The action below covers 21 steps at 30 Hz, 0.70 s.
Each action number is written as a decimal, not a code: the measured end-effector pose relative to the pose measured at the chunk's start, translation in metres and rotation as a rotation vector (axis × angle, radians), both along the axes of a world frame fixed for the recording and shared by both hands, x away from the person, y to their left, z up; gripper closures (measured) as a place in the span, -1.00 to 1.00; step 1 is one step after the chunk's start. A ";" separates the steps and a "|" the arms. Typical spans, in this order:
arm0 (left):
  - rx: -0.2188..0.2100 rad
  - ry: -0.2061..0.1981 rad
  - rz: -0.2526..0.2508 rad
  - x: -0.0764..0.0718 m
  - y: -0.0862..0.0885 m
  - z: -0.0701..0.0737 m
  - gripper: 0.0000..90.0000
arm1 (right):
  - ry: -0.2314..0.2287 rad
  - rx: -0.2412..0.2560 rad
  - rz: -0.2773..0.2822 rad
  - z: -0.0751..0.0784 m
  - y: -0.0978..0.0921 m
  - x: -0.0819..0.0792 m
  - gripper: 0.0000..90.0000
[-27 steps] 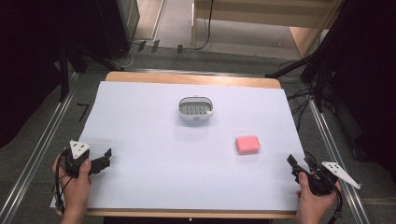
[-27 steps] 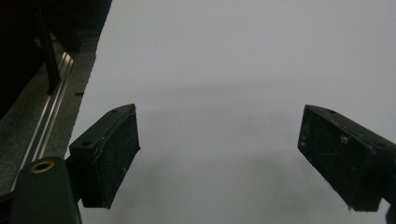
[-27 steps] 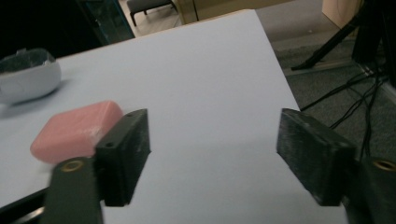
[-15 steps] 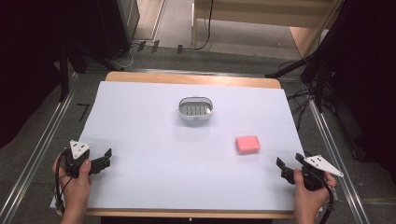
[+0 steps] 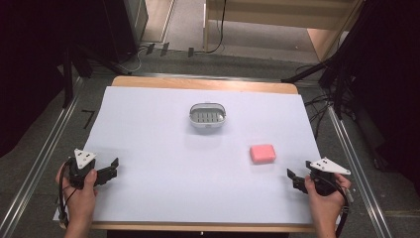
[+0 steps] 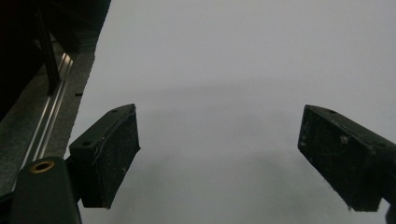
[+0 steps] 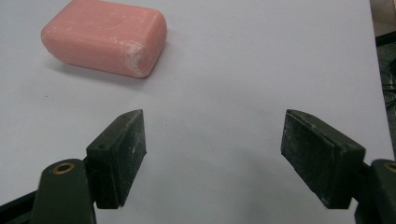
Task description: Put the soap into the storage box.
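Right now my right gripper (image 5: 293, 178) has its jaws spread wide with nothing between them, low over the white sheet (image 5: 148, 124) near the table's front right corner. Just ahead of it and a little toward the middle lies the pink soap bar (image 5: 263, 153), flat on the sheet and apart from the jaws; in the right gripper view the soap (image 7: 105, 37) sits up and left of the gap. My left gripper (image 5: 110, 170) is spread too, over bare sheet at the front left. Farther back, mid-table, stands the white soap dish (image 5: 208, 116), well apart from both
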<state>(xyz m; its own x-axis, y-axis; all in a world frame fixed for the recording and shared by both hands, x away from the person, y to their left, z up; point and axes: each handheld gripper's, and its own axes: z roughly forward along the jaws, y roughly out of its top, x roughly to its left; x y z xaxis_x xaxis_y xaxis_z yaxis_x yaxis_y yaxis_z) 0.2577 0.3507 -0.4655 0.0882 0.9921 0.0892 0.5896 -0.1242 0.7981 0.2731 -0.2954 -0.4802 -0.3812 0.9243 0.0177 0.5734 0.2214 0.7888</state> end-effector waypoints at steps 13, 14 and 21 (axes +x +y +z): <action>-0.002 0.000 0.000 0.000 0.000 0.000 -0.70 | 0.027 -0.080 0.164 0.007 0.017 0.019 -0.49; -0.001 0.001 -0.001 0.000 0.000 0.000 -0.70 | 0.033 -0.089 0.180 0.009 0.018 0.021 -0.49; 0.000 0.002 -0.002 0.000 0.000 0.000 -0.70 | 0.055 -0.129 0.236 0.016 0.022 0.031 -0.49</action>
<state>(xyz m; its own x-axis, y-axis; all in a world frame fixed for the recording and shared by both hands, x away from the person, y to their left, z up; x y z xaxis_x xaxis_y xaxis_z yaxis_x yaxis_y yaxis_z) 0.2577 0.3508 -0.4655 0.0898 0.9919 0.0895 0.5906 -0.1254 0.7971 0.3042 -0.2734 -0.4643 -0.5883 0.8058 -0.0673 0.5352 0.4504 0.7146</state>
